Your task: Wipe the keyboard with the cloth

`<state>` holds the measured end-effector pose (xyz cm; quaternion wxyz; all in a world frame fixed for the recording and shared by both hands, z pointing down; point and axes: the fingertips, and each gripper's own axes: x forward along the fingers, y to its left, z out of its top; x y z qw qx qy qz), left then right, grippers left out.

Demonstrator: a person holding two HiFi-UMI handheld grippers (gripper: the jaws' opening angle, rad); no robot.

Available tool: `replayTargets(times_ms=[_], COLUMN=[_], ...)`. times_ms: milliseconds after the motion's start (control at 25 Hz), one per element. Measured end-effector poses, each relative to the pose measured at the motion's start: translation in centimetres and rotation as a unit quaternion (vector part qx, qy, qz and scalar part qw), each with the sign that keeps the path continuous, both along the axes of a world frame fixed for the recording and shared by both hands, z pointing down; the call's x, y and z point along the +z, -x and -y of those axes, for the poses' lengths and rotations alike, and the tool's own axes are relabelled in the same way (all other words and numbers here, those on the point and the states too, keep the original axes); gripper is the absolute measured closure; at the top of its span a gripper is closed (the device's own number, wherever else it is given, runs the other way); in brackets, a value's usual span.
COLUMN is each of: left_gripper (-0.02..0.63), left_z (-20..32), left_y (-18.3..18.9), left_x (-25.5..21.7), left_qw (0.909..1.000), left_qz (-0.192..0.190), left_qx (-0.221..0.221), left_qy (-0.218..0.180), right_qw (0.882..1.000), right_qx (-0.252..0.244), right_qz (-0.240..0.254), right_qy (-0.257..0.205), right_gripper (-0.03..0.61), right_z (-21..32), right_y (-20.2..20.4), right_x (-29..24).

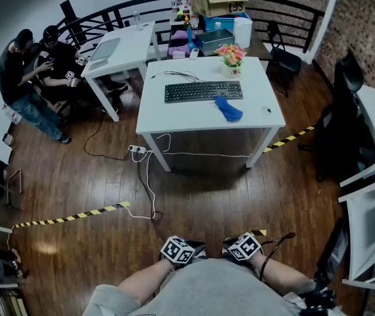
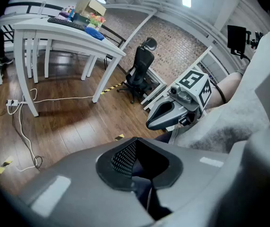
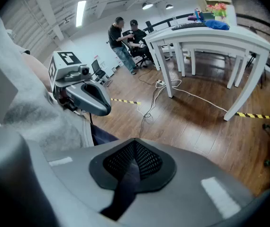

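Holds left hand-held gripper and right hand-held gripper side by side close to the body, each with jaws pressed together and nothing between. Faces, well apart across wooden floor, a white counter bearing the black keyboard, with the blue cloth at its near right edge.

Wood floor; white table; brick wall

The person wears a grey T-shirt. The left gripper and right gripper are grey shells with black mesh pads and white cubes bearing black square markers. A black cable leaves the right.
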<state>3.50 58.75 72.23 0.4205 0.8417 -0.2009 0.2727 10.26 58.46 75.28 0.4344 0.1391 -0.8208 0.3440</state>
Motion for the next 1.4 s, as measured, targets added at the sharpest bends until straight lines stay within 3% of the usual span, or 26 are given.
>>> replayTargets(times_ms=[320, 720, 920, 1160, 1400], left_gripper=[0.621, 0.621, 0.621, 0.621, 0.621], left_z=[4.1, 11.7, 18.8, 30.7, 38.8], left_y=[3.2, 3.9, 4.0, 2.3, -0.7], left_x=[-1.1, -2.2, -3.2, -8.5, -12.0], left_qw=[0.9995, 0.9980, 0.9945, 0.9822, 0.9758], left_qz=[-0.013, -0.016, 0.001, -0.009, -0.017], left_qx=[-0.013, -0.045, -0.077, -0.131, -0.141], left_qy=[-0.025, -0.042, -0.070, -0.134, -0.166], right_qw=[0.999, 0.999, 0.997, 0.989, 0.982], right_qx=[0.022, 0.012, -0.006, -0.005, -0.006], right_qz=[0.000, 0.009, 0.027, 0.076, 0.103], right_qy=[-0.038, -0.045, -0.067, -0.125, -0.159], right_gripper=[0.574, 0.574, 0.574, 0.574, 0.574], right_z=[5.3, 11.9, 18.7, 30.0, 38.0], right_y=[3.3, 4.5, 5.0, 5.4, 4.7], right_x=[-1.9, -1.8, -2.8, -8.5, -12.1])
